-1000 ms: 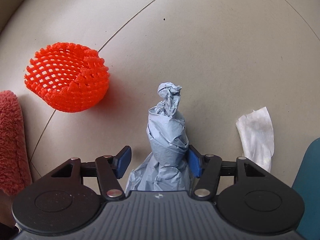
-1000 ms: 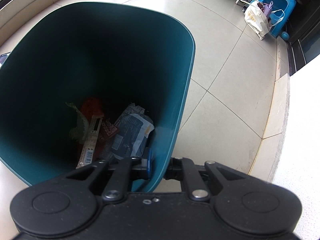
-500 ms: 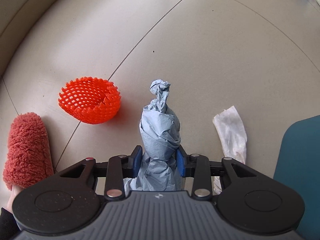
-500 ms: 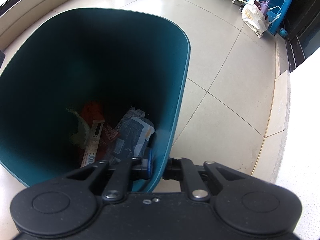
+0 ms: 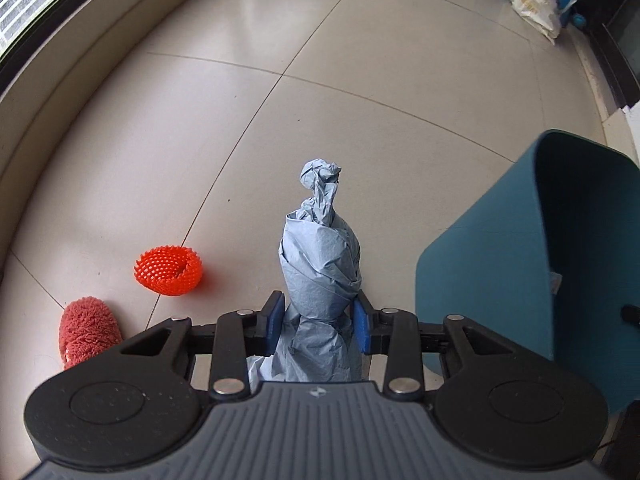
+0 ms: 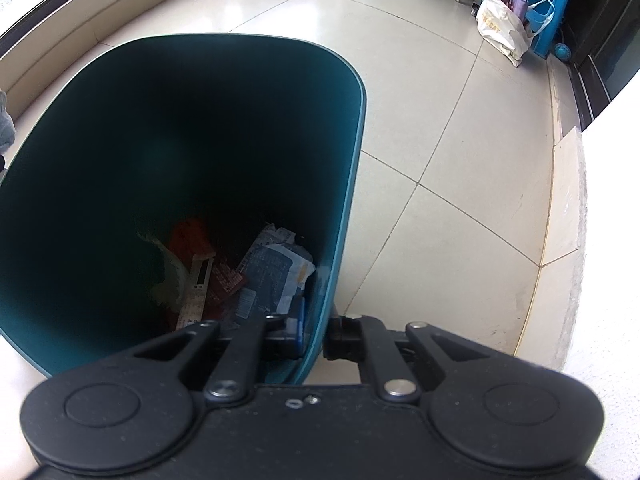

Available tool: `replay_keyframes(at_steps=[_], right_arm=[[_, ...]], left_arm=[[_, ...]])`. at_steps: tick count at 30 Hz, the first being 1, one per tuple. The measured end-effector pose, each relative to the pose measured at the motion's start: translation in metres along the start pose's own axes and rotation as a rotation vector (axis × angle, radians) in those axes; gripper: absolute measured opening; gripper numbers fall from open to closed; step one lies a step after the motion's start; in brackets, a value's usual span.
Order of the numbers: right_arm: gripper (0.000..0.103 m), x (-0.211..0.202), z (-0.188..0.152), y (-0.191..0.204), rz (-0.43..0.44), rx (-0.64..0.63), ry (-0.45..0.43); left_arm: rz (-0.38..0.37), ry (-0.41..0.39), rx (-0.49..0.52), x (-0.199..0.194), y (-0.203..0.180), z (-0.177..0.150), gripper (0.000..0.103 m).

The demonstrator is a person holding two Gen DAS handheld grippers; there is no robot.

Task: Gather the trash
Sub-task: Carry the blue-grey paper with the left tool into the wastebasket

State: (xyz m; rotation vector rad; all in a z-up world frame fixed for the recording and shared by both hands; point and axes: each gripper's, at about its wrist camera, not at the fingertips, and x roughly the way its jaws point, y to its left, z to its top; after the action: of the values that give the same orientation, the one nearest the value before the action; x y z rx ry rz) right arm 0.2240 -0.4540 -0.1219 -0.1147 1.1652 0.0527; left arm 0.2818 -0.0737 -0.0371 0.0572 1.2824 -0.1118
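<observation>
Lifted off floor since a second ago: paper wad [image 5: 320, 272] pinched in left gripper [image 5: 319, 322]; right gripper [image 6: 314, 330] clamped on bin [image 6: 352, 184] rim; next, carry over bin, release.

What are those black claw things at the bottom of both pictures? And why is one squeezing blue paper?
They are grabbers a person holds, one in each hand, each with a camera looking along its fingers. The left gripper pinches a twisted blue paper wad, lifted off the tiled floor. Down there lie an orange mesh net and a fuzzy red slipper. The right gripper clamps the rim of the teal bin, which already has wrappers inside. The paper probably goes there next.
</observation>
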Motion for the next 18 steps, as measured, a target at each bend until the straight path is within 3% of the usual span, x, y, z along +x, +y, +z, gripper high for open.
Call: replay_keyframes(at_steps=[9, 13, 18], right_arm=[[0.007, -0.007, 0.001, -0.009, 0.018, 0.021, -0.007], [0.008, -0.008, 0.001, -0.011, 0.025, 0.027, -0.007], [0.008, -0.008, 0.000, -0.013, 0.027, 0.025, -0.008]], left_arm=[[-0.131, -0.133, 0.162, -0.079, -0.085, 0.013, 0.034], [-0.152, -0.143, 0.239, -0.076, -0.127, 0.013, 0.034], [-0.156, -0.109, 0.301, -0.038, -0.164, 0.010, 0.034]])
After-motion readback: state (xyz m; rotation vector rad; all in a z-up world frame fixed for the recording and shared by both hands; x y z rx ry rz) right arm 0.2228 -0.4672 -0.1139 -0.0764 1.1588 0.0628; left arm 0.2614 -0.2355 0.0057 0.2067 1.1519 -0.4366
